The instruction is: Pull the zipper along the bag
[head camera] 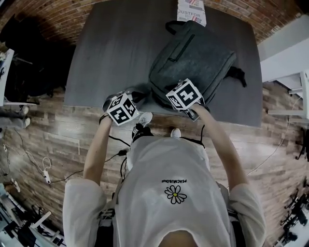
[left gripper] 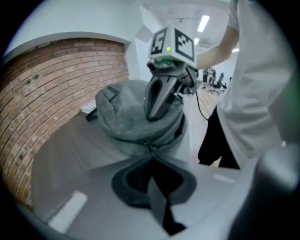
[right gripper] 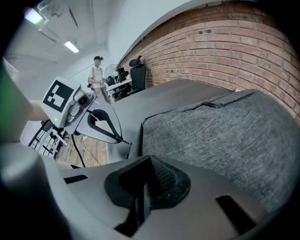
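A grey fabric bag (head camera: 193, 58) lies on the dark grey table (head camera: 120, 48), towards the table's near edge and to the right of its middle, with one corner reaching the edge nearest the person; a dark seam (head camera: 177, 48) runs slantwise across the bag's upper face. The left gripper (left gripper: 150, 152) points down and forward at the bag's near corner with its jaws pressed together, their tips right against the folded grey fabric; whether they pinch a zipper tab there is too small to tell. The right gripper (right gripper: 149, 161) also has its jaws closed with nothing visible between them; in the left gripper view it comes down steeply onto the top of the bag, just beside the left one, and in its own view the bag's felt-like face fills the right side. Each gripper carries its marker cube, the left cube (head camera: 121, 109) and the right cube (head camera: 184, 94) standing near each other over the table's near edge. A printed sheet (head camera: 191, 10) lies at the table's far edge behind the bag; a brick wall (right gripper: 225, 51) stands beyond the table; the person's white shirt (head camera: 174, 188) shows below, above a wooden floor (head camera: 48, 140).
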The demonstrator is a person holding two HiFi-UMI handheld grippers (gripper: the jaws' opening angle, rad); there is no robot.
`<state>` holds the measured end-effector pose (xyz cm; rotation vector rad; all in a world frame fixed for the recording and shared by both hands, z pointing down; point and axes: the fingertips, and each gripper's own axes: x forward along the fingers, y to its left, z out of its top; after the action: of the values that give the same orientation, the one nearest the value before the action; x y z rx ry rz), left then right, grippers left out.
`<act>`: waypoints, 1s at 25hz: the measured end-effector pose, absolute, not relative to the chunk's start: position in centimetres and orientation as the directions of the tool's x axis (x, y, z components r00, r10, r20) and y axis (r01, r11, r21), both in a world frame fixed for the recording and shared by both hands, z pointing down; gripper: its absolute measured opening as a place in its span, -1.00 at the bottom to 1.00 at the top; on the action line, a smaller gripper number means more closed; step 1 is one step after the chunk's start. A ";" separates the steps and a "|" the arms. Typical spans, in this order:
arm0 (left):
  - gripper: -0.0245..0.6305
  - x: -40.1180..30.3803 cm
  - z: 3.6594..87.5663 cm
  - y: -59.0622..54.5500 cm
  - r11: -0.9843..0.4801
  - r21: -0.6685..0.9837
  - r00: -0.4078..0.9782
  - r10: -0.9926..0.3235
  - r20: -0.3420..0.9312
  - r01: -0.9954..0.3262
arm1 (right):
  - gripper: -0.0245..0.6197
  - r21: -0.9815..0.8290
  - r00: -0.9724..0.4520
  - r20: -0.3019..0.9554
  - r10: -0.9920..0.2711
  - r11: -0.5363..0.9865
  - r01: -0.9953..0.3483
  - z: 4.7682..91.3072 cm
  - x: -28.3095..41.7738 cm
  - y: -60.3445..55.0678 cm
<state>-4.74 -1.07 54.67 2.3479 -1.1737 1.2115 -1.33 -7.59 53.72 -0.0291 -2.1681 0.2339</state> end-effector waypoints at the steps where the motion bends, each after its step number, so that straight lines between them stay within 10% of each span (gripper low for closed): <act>1: -0.93 -4.9 54.9 -1.1 -0.634 -0.136 0.322 -0.552 0.769 -0.761 | -0.92 -0.191 -0.573 0.811 0.115 0.979 -0.073 53.8 -1.5 -7.6; 25: -0.89 -4.1 56.6 -4.7 -0.534 -0.200 0.281 -0.684 0.673 -0.822 | -0.92 -0.271 -0.604 0.782 0.153 0.956 -0.109 54.3 -2.1 -7.3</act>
<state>-4.12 -4.66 56.63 2.3587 -1.4057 1.0909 -2.06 -7.33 54.32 -0.0310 -2.1889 0.3650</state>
